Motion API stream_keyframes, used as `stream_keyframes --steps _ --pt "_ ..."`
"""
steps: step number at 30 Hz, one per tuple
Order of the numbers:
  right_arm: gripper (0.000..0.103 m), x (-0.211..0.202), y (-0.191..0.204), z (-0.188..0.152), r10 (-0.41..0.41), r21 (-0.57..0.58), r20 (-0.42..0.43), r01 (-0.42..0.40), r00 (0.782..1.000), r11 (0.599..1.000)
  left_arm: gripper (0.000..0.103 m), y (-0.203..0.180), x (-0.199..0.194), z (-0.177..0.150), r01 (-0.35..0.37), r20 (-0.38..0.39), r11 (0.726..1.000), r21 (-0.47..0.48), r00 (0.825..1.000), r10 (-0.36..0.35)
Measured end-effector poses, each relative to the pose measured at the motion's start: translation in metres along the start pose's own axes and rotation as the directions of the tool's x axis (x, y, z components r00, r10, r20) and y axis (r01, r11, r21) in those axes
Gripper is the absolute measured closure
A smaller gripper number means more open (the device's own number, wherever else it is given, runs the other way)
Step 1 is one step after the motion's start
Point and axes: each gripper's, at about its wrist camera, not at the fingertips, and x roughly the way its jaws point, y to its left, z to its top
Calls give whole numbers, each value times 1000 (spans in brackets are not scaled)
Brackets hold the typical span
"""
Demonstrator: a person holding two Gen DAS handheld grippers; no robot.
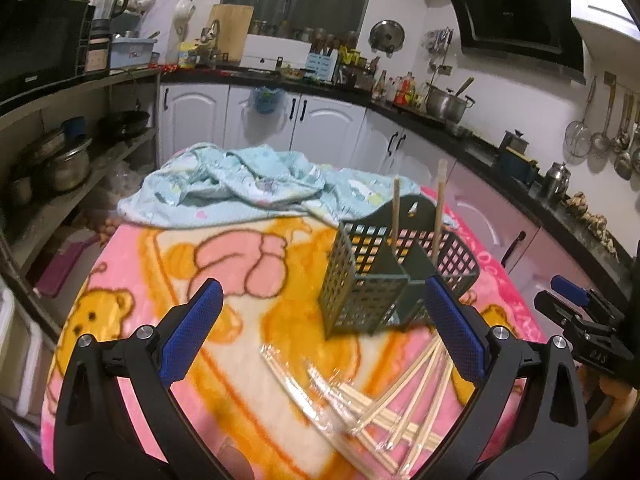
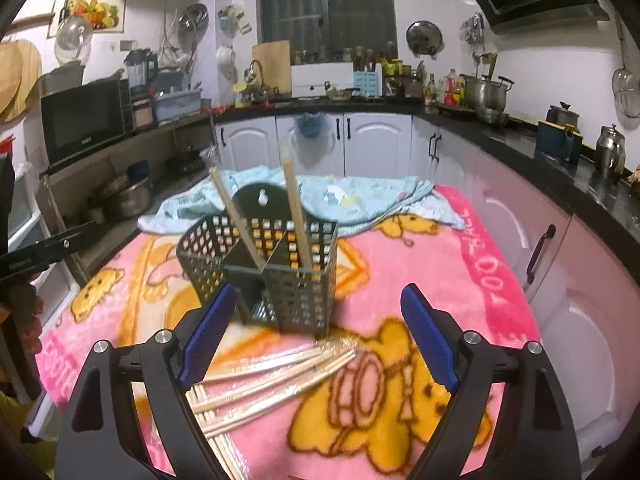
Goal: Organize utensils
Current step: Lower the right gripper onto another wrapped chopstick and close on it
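A dark green perforated utensil holder stands on a pink cartoon blanket; two wooden chopsticks stand upright in it. Several loose chopsticks, some in clear wrap, lie on the blanket in front of the holder. My left gripper hovers open over the blanket, the holder just beyond its right finger. My right gripper is open too, above the loose chopsticks, with nothing between its fingers. It also shows at the right edge of the left wrist view.
A crumpled light blue cloth lies at the blanket's far end. White kitchen cabinets and a black counter with pots surround the table. Open shelves with pans stand on the left.
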Motion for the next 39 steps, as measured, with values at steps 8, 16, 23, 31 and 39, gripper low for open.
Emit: stream_keyframes --steps 8,16,23,31,39 --pt "21 18 12 -20 18 -9 -76 -19 997 1000 11 2 9 -20 -23 -57 1000 18 998 24" --pt "21 43 20 -45 2 -11 -172 -4 985 1000 11 7 26 -42 -43 -128 999 31 991 46" --pt "29 67 10 -64 -13 43 -257 25 966 999 11 22 45 -61 -27 -209 999 -30 978 20" --pt "45 98 -11 -72 39 198 -337 30 941 980 43 46 68 -78 15 -295 985 -171 953 -66" --pt "70 117 -23 -75 107 306 -374 14 921 952 64 60 92 -89 55 -346 945 -322 923 -171"
